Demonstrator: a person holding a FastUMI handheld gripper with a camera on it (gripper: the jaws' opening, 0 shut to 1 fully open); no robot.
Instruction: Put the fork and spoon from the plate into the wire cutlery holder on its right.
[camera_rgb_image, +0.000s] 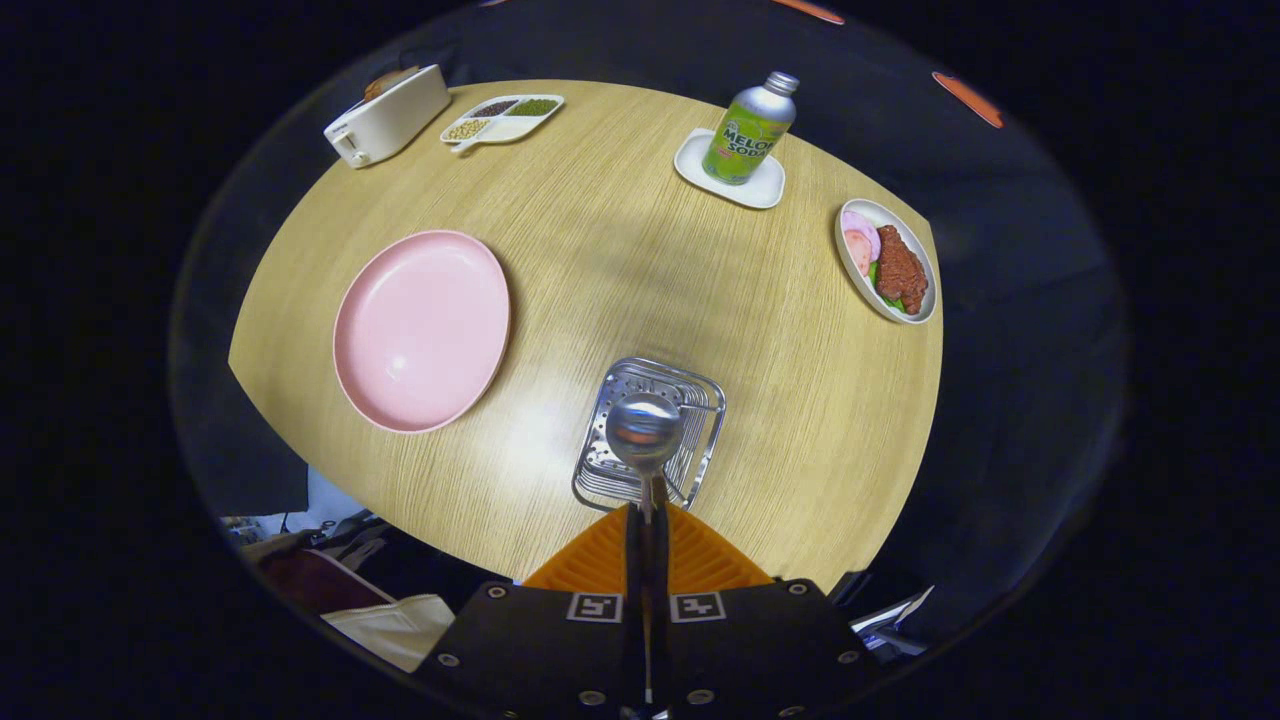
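Gripper (648, 530) fingers clamp the spoon (643, 432) by its handle, bowl pointing forward. It hangs directly above the wire cutlery holder (700, 400), long axis along the fingers.

tongs (648, 525) | fingers (600, 560) closed together; gripping spoon (643, 432) handle

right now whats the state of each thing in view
gripper: shut on the spoon's handle
spoon: held, bowl out ahead of the fingers, over the wire cutlery holder
wire cutlery holder: on the table right of the pink plate; contents hard to tell
pink plate: empty
soda bottle: upright, capped, on a white coaster
toaster: something sits in its slot
divided dish: filled compartments
oval plate: holds food
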